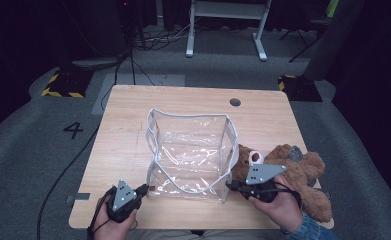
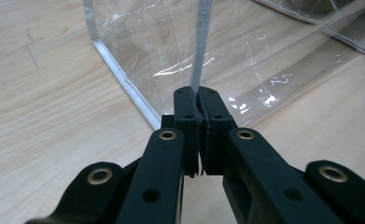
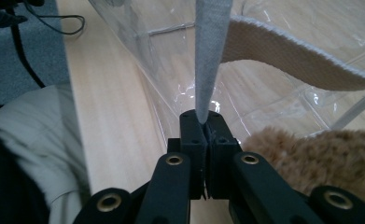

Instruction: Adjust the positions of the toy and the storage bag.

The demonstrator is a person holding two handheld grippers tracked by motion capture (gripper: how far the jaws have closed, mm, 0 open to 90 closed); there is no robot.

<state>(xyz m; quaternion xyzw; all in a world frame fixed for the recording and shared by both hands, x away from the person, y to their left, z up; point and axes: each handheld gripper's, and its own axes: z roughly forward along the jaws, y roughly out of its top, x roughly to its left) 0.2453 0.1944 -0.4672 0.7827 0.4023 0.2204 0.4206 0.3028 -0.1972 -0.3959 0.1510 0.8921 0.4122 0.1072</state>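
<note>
A clear plastic bag [image 1: 190, 150] with grey edging stands open-topped in the middle of the wooden table [image 1: 128, 110]. My left gripper [image 1: 145, 189] is at the bag's near left corner. In the left gripper view its jaws [image 2: 198, 95] are shut on the grey edging strip [image 2: 200, 46]. My right gripper [image 1: 229, 185] is at the near right corner, and its jaws [image 3: 204, 116] are shut on the grey edging [image 3: 211, 46] there. A brown teddy bear [image 1: 303, 172] lies on the table right of the bag, under my right hand; its fur [image 3: 320, 154] touches the bag's side.
A beige webbing handle [image 3: 301, 60] arches off the bag. The table's near edge runs just below both hands. A cable hole [image 1: 235, 102] is at the table's far side. A black cable [image 1: 68, 170] crosses the floor at left, and a white desk frame [image 1: 228, 30] stands behind.
</note>
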